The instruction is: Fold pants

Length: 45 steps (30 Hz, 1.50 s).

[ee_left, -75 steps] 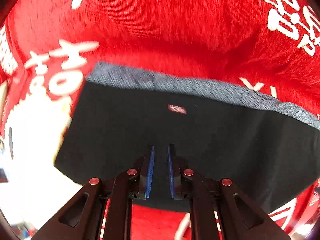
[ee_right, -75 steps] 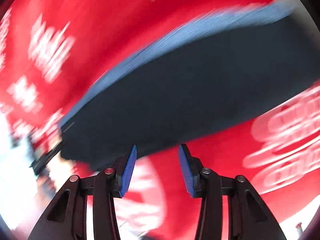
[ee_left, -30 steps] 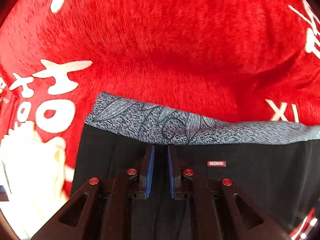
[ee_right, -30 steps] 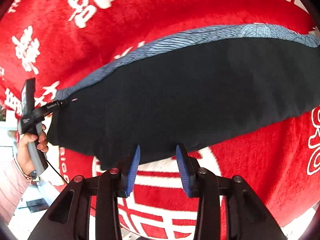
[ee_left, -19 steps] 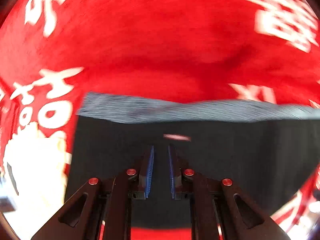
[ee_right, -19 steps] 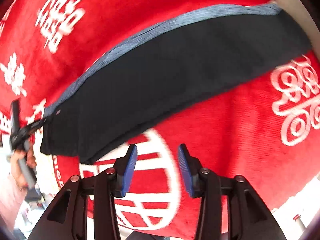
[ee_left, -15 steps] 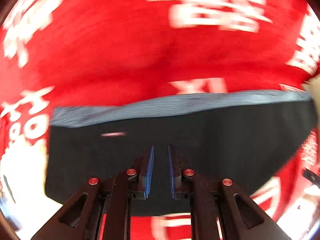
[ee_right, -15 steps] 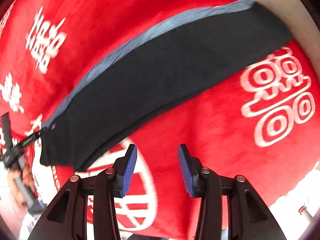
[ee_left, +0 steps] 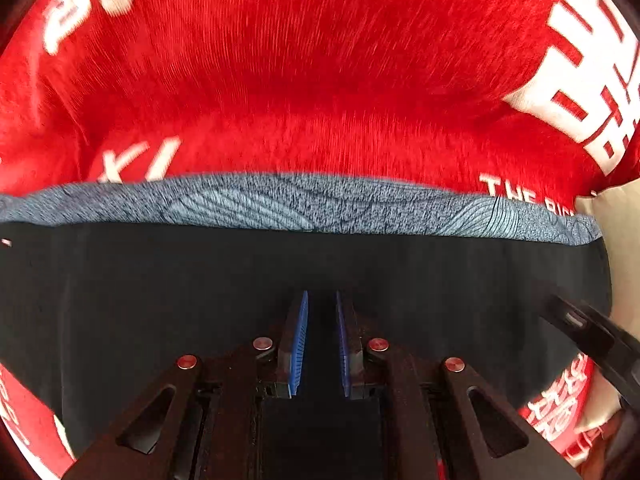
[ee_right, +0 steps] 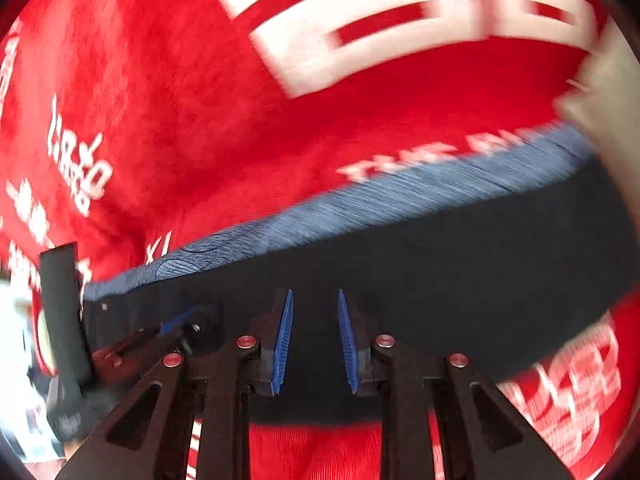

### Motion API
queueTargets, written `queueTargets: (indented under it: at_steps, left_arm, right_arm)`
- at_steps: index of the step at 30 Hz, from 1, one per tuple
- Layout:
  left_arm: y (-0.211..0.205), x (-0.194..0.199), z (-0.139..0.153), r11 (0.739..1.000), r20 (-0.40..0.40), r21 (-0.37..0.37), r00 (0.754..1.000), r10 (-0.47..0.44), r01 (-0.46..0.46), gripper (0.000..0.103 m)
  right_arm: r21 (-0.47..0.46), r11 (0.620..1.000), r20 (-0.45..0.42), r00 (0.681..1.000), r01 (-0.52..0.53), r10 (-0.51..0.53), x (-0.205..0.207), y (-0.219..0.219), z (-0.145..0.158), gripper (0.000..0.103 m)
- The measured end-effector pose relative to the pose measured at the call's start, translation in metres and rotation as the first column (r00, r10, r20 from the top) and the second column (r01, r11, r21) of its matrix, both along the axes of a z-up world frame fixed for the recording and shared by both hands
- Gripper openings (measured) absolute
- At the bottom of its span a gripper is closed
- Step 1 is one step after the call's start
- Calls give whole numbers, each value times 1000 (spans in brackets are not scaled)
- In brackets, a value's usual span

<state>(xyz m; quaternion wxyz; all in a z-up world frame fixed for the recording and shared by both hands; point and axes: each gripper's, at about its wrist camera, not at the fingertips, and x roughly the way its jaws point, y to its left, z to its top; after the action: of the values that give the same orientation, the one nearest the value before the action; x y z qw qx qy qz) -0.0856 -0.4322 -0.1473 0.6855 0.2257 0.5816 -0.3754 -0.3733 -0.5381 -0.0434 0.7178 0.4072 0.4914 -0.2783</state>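
Black pants (ee_left: 160,300) with a grey-blue patterned strip (ee_left: 280,204) along the far edge lie flat on a red blanket (ee_left: 320,80). My left gripper (ee_left: 320,312) hovers over the black cloth towards the pants' right end. Only a narrow gap parts its pads, and nothing is pinched. The right gripper's body (ee_left: 592,336) shows at the right edge. In the right wrist view my right gripper (ee_right: 314,312) points down over the pants (ee_right: 480,272) near their front edge. Its jaws are closing, with black cloth seen behind the gap. The left gripper (ee_right: 180,320) is close on its left.
The red blanket (ee_right: 200,100) with large white characters covers the surface all around. A cream surface (ee_left: 624,220) lies past the pants' right end, also seen as a cream surface (ee_right: 608,92) in the right wrist view.
My left gripper slid right along the pants, leaving the small label at the far left edge. My right gripper came from over the red blanket onto the pants, and its jaws narrowed.
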Motion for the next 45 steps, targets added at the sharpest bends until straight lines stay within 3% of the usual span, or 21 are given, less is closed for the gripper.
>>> queueTargets:
  at_steps: [2,3,4,9,12,14,16,20,22,24,25,26,27,28,29,31,35,39,42,45]
  left_arm:
    - [-1,-9,0,999,48,4,998,-35,35,16]
    - [-2,-12,-1,999,62,8,997,-42,41,16]
    - [-3,-14,-1,999,73,14,996,-43,42,16]
    - [-14,-22,-4,999,111,44,994,-25,21,16]
    - [-19,-30,-4,998,135,55,990,-32,25,16]
    - [-21,-32,-5,998,137,65,990,-32,23,16]
    - [-20,-39,-2,997,139,75,990,-36,26,16]
    - [-25,-49,-4,995,154,95,987,-51,37,16]
    - [-28,-51,-5,994,163,102,985,-60,44,16]
    - [-32,-53,-2,992,170,110,983,-72,54,16]
    - [-35,-53,-2,990,169,124,982,-84,63,16]
    - [-38,-54,0,988,165,136,982,-93,71,16]
    - [-41,-53,1,986,160,146,982,-100,76,18]
    - [-43,-53,3,983,163,165,981,-103,76,34]
    - [-45,-51,9,981,178,181,979,-98,65,60]
    - [-43,-47,21,987,176,153,982,-72,45,72]
    - [-43,-50,35,989,127,140,989,-69,51,72]
    - [-43,-69,40,985,107,146,988,-111,95,72]
    - [-41,-86,36,980,87,156,986,-140,125,72]
    - [-43,-103,37,977,73,157,984,-160,147,72]
  right_arm:
    - [-9,999,-39,998,-52,51,9,-9,-19,23]
    - [-6,999,-45,998,-54,54,7,-17,-24,12]
    - [14,999,-11,999,-41,41,-2,-29,-27,8]
    - [-82,993,-80,993,81,-87,-57,-83,-17,11]
    - [-203,965,-194,959,166,-206,-99,-123,-10,10]
    - [-215,960,-182,958,181,-222,-112,-131,2,12]
    - [-232,956,-196,954,180,-227,-116,-119,19,20]
    - [-200,964,-127,971,175,-203,-126,-66,39,30]
    - [-205,968,-190,964,144,-184,-130,-41,24,33]
    - [-175,970,-238,949,166,-205,-145,-44,1,30]
    - [-173,960,-175,953,219,-249,-155,-50,5,29]
    - [-173,954,-166,947,246,-274,-154,-55,9,30]
    - [-179,948,-166,941,265,-294,-157,-55,17,35]
    - [-180,942,-152,938,283,-311,-161,-53,23,41]
    - [-160,935,-117,935,316,-336,-169,-49,31,46]
    - [-111,920,-76,920,376,-385,-181,-42,39,57]
    - [-27,903,-72,900,429,-430,-197,-28,38,57]
    - [-41,883,-114,875,468,-470,-206,-17,30,57]
    - [49,844,-45,846,534,-532,-215,-17,24,55]
    - [155,830,23,838,536,-545,-218,-14,17,55]
